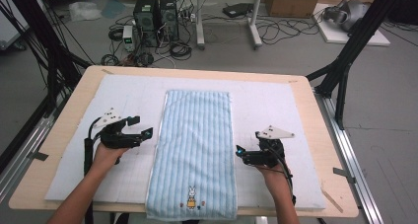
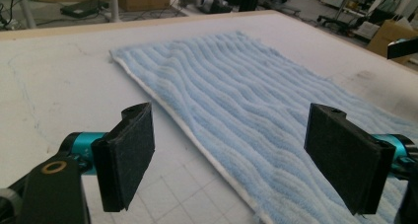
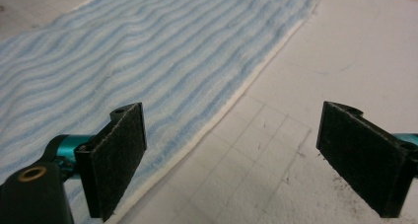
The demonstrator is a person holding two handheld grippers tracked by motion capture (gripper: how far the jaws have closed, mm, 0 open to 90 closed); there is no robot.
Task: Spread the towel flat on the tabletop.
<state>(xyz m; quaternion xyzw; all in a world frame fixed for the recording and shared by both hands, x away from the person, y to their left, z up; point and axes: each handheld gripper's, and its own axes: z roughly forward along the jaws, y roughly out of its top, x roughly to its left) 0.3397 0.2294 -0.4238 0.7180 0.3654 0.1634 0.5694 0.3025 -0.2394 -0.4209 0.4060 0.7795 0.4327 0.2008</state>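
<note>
Towel [image 1: 193, 155], light blue with pale stripes and a small rabbit motif at its near end, spread flat and lengthwise down the middle of a white gridded mat [image 1: 276, 105] on a wooden table [image 1: 325, 135], near hem drooping just over the table's near edge. Left gripper [image 1: 140, 126] poised just left of the towel's left long edge, jaws spread wide with nothing between them; seen from the left gripper view as two black pads [image 2: 125, 155] straddling that white-hemmed edge from above, not touching it. Right gripper [image 1: 240, 154] just beside the right long edge, jaws likewise wide apart and empty, clear of the cloth. Likely risks: a pinch taken too shallow, catching only hem and slipping off; uneven grips on the two sides, skewing any fold; pads snagging the mat beneath; the overhanging near end dragging the towel off the table.
</note>
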